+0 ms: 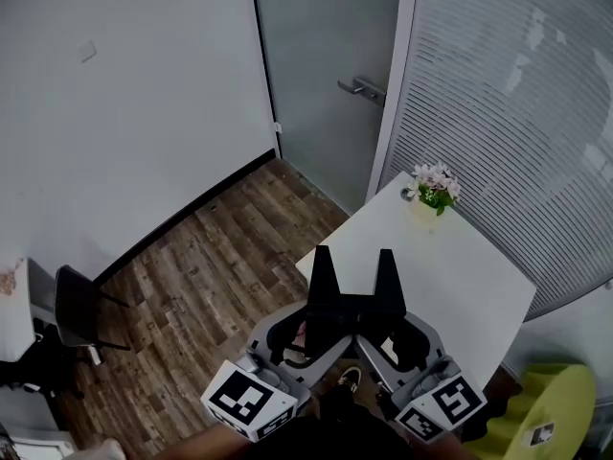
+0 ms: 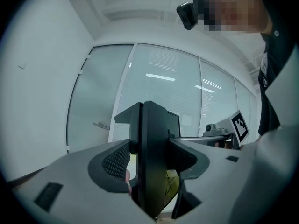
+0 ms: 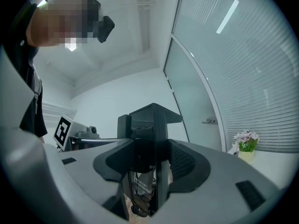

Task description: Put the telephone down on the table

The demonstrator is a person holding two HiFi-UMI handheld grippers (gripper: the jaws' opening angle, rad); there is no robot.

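No telephone shows in any view. In the head view both grippers are held side by side, low and centre, pointing up and away. My left gripper (image 1: 322, 253) has its black jaws pressed together with nothing between them, and so has my right gripper (image 1: 386, 255). They hang over the near corner of the white table (image 1: 469, 286). The left gripper view shows the left gripper (image 2: 147, 105) shut and aimed at a glass wall. In the right gripper view the right gripper (image 3: 152, 109) is likewise shut and empty.
A small pot of pink flowers (image 1: 436, 188) stands at the table's far corner, also seen as the flowers (image 3: 246, 141). Behind it is a grey door with a handle (image 1: 362, 88). A black chair (image 1: 77, 307) stands at left on wood floor, a yellow-green stool (image 1: 556, 410) at bottom right.
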